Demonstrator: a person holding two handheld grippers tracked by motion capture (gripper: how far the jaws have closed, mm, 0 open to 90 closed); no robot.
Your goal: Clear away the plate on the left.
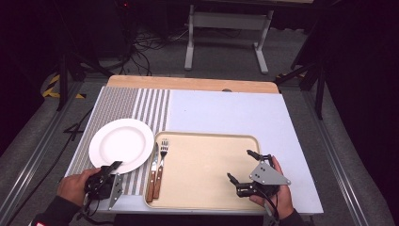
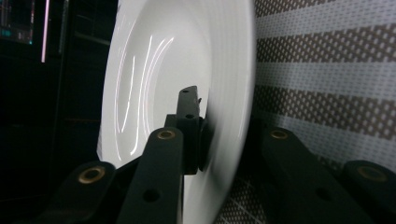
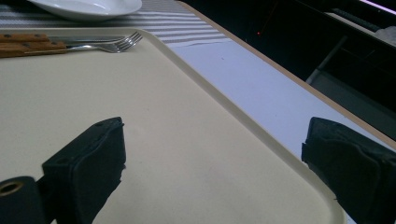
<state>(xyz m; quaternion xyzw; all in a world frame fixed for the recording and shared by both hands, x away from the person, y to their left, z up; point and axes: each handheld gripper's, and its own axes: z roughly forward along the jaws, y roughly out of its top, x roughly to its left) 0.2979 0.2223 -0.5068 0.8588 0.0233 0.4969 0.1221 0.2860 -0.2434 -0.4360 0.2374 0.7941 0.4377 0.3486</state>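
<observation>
Left gripper (image 1: 109,170) clamped on white plate (image 1: 121,144) rim near table's front-left corner; right gripper (image 1: 248,165) gaped empty over tray (image 1: 207,172). Thin edge-hold: could tilt, slip, strike fork (image 1: 163,149).

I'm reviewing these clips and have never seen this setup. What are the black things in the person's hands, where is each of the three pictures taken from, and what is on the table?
A person holds a two-jaw gripper in each hand. The high view looks down on the table; each of the other two pictures comes from a camera riding on one gripper.

On a striped mat lies a white plate. Beside it a beige tray carries a knife and fork with wooden handles.

The left gripper is closed on the plate's near rim, one jaw above and one below. The right gripper hovers open over the tray's right edge, holding nothing.
</observation>
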